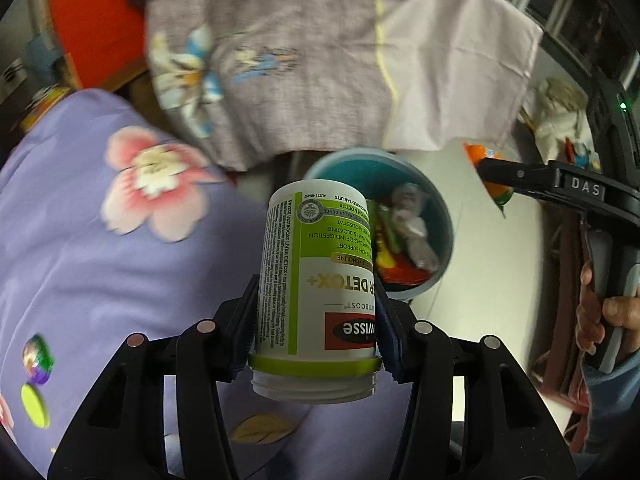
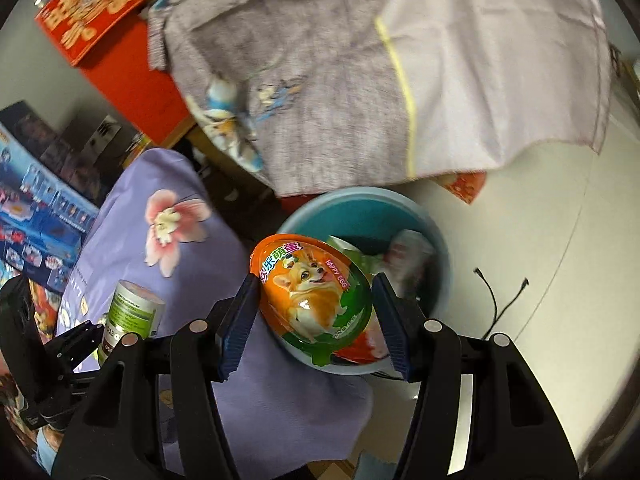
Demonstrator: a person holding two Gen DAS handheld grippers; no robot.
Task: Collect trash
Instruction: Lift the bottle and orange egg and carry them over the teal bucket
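My left gripper (image 1: 316, 320) is shut on a white and green supplement bottle (image 1: 316, 276), held without its cap, base pointing away, above the purple floral bedding. Beyond it stands a blue bin (image 1: 440, 208) with wrappers and crumpled paper inside. My right gripper (image 2: 316, 316) is shut on an orange and green plastic egg package (image 2: 312, 288) with a corgi picture, held over the near edge of the blue bin (image 2: 436, 248). The left gripper with the bottle (image 2: 132, 312) shows at the left in the right wrist view. The right gripper with the egg package (image 1: 494, 186) shows at the right in the left wrist view.
Purple floral bedding (image 1: 100, 240) lies at the left with a shiny wrapper (image 1: 38, 358) and a yellow-green lid (image 1: 34, 406) on it. A grey printed cloth (image 2: 320, 80) hangs over the back. A red box (image 2: 92, 4) and toy boxes (image 2: 36, 208) stand at the left. A black cable (image 2: 496, 304) lies on the pale floor.
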